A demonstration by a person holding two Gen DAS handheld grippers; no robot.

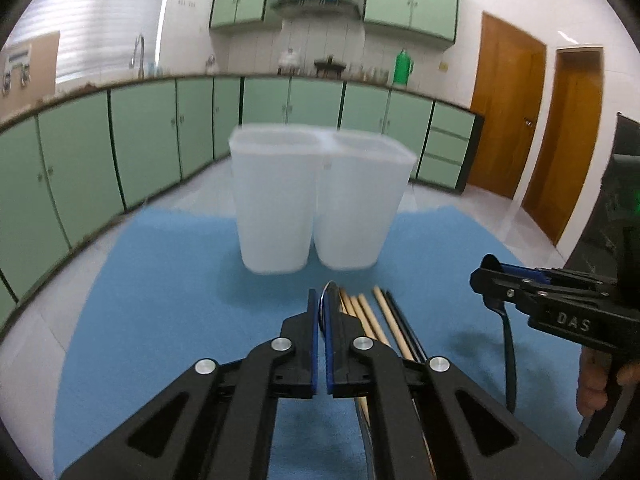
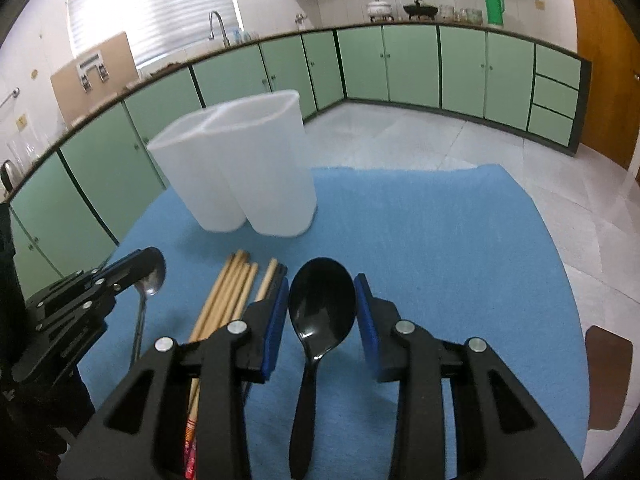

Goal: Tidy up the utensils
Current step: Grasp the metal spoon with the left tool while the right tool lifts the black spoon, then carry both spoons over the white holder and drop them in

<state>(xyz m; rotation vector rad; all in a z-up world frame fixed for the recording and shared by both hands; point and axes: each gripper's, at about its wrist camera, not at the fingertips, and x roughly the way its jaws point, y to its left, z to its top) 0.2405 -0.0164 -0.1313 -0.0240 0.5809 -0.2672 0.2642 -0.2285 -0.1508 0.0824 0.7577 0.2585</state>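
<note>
Right wrist view: the right gripper (image 2: 322,312) is spread wide around the bowl of a glossy black plastic spoon (image 2: 320,312), which lies flat on the blue felt mat (image 2: 460,260), handle running back under the camera; neither blue pad is seen touching the bowl, so nothing is held on this side; just to the left a bundle of pale wooden chopsticks (image 2: 228,296) lies fanned on the mat, a darker pair beside it. The left gripper (image 2: 138,266) is closed to a narrow slit on a silver metal spoon (image 2: 150,280), its bowl poking out past the fingertips and its thin handle hanging down. The translucent white two-compartment plastic holder (image 2: 240,168) stands upright beyond the utensils, well apart from both tools; no utensil shows above its rims. The step in hand is judged to be pick-up: metal spoon secured, black spoon bracketed but not yet gripped. Next, the right fingers need closing on the bowl or neck, then a lift and a tilt to vertical above a compartment. The holder's interior is hidden behind its frosted walls; the chopsticks' near ends are covered by the gripper body; the holder is motion-blurred in the left wrist view.
</note>
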